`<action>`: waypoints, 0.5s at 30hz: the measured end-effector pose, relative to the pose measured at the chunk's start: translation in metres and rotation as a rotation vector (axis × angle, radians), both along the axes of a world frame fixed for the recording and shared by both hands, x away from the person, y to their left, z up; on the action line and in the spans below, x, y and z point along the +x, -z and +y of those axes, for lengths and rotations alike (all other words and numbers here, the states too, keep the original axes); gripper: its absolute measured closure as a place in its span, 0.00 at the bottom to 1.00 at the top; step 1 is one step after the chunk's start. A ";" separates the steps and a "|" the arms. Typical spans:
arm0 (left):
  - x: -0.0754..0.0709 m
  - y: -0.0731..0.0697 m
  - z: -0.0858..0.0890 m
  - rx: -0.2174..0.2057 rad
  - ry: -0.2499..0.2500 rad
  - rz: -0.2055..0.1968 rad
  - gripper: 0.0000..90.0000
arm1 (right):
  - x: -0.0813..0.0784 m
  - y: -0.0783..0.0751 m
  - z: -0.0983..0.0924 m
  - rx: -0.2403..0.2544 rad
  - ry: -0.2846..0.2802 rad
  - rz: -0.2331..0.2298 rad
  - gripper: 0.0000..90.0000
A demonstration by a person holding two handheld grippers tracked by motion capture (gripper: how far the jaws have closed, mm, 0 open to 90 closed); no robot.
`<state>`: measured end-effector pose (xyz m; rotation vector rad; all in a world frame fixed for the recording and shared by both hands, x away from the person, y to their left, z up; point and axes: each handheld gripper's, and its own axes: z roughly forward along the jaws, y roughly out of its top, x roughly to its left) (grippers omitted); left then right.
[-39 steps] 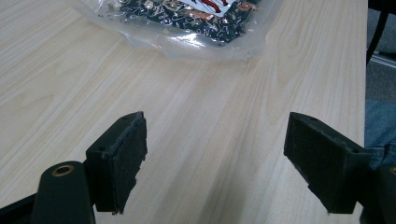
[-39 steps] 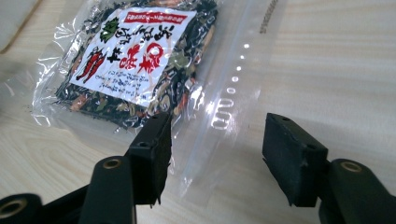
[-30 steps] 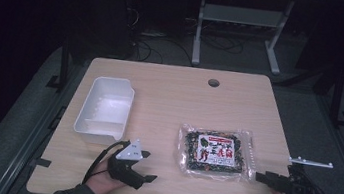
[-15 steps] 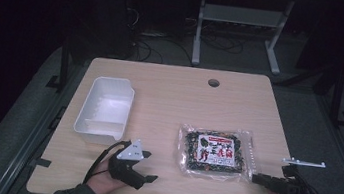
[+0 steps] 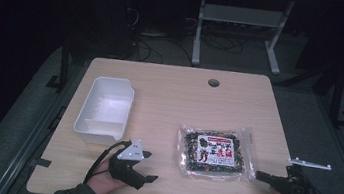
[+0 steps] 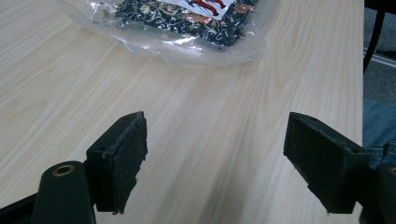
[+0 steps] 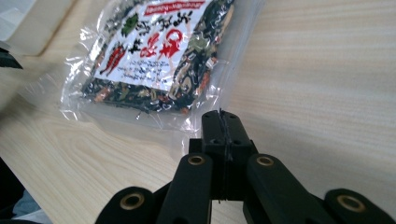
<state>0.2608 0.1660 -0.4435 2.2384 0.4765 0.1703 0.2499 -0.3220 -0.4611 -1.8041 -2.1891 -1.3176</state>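
A clear bag of dark dried food with a red and white label [image 5: 214, 152] lies flat on the wooden table [image 5: 175, 97], right of the middle. My right gripper [image 5: 256, 175] is shut, low at the bag's lower right corner. In the right gripper view its closed tips [image 7: 219, 116] sit at the bag's [image 7: 154, 60] clear plastic edge, and nothing shows between the jaws. My left gripper [image 5: 150, 167] rests near the front edge, left of the bag, open. The left gripper view has its jaws spread wide [image 6: 215, 135] over bare wood, the bag [image 6: 187, 23] ahead of them.
An empty white tub [image 5: 105, 108] stands at the table's left, just behind the left hand. A cable hole [image 5: 213, 83] is near the far edge. A thin white bar [image 5: 309, 164] sticks out past the right edge. A metal stand [image 5: 241, 15] is behind the table.
My right gripper has slid a little to the left, up to the bag's corner. The left gripper and the bag have stayed where they were.
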 end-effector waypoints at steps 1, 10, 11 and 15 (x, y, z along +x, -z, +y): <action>0.000 0.000 0.000 0.000 0.000 0.000 0.23 | 0.000 -0.001 0.000 0.004 -0.004 -0.005 1.00; 0.004 -0.004 -0.002 -0.035 0.006 0.021 0.26 | 0.003 -0.023 0.000 0.021 -0.078 -0.102 1.00; 0.006 -0.006 -0.003 -0.051 0.010 0.034 0.27 | 0.003 -0.025 0.001 0.018 -0.091 -0.111 1.00; 0.011 -0.012 -0.008 -0.055 0.016 0.044 0.27 | 0.008 -0.040 0.008 0.009 -0.168 -0.134 1.00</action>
